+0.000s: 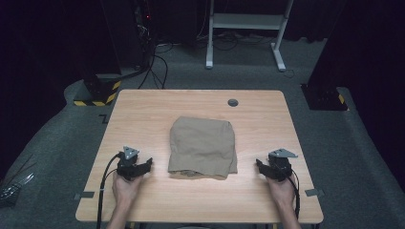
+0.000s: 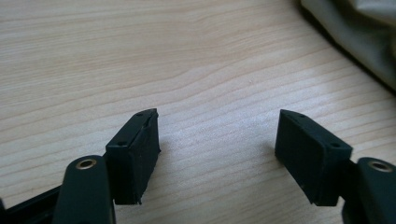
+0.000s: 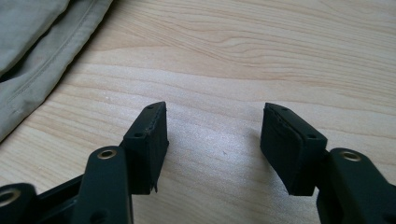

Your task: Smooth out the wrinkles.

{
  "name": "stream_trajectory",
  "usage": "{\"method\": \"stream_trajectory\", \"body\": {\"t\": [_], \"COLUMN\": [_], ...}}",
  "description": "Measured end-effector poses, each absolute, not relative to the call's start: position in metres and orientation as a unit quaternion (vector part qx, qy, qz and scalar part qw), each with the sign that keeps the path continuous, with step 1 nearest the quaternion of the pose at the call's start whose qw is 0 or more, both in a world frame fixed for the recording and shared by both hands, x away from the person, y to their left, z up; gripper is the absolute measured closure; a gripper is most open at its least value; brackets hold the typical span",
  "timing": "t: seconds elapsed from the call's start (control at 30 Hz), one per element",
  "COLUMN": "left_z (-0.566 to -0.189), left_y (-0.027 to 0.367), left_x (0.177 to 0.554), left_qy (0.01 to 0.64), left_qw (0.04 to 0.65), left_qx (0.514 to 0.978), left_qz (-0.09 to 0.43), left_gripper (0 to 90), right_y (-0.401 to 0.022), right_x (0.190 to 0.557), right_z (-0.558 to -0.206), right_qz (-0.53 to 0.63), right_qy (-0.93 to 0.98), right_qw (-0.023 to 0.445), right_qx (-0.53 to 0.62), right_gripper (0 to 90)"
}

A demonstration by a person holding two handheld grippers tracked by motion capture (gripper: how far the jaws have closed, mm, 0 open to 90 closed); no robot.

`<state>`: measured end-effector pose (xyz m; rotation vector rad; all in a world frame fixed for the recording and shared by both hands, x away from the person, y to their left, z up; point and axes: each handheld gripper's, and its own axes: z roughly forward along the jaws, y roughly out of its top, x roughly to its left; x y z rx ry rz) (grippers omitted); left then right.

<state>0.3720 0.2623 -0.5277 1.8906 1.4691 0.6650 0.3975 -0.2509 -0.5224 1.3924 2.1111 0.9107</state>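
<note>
The bench (image 1: 143, 109) carries one work item: a folded tan cloth (image 1: 203, 147), apparently a garment, lying flat between the two hand-held grippers and slightly ahead of them. It sits well clear of both; neither tool touches it. Expect the cloth to be light, soft and limp. It will sag and unfold when lifted from one point, and the stacked layers may slide apart on the smooth wood. It is not fragile, so a firm pinch is acceptable. The near edge looks thicker and uneven, with folds or a hem bunched there; the side edges look cleaner. The recommended hold is at the two near corners, one per tool, with each pinch taking all layers at once, so that the fold is kept. The left hand-held gripper (image 1: 141, 166) rests low over the bench, its jaws pointing inward toward the cloth, spread wide and empty; in the left gripper view, bare wood lies between the pads (image 2: 140, 154), and the cloth edge (image 2: 359, 42) lies ahead and to the right. The right hand-held gripper (image 1: 262, 167) mirrors this: jaws wide apart, nothing between the pads (image 3: 149, 140), and a stitched seam of the cloth (image 3: 42, 70) ahead and to the left.
</note>
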Motion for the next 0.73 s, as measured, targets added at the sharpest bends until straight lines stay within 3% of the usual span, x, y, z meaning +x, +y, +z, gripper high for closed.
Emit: {"method": "stream_trajectory", "body": {"t": [0.73], "left_z": [-0.528], "left_y": [0.2602], "left_x": [0.3705], "left_qy": [0.559], "left_qw": [0.322], "left_qx": [0.722], "left_qz": [0.25], "left_gripper": [25.6], "right_y": [-0.2507], "right_x": [0.398], "right_z": [-0.5226], "right_qz": [0.328], "right_qy": [0.765], "right_qw": [0.226], "right_qx": [0.507], "right_gripper": [37.6]}}
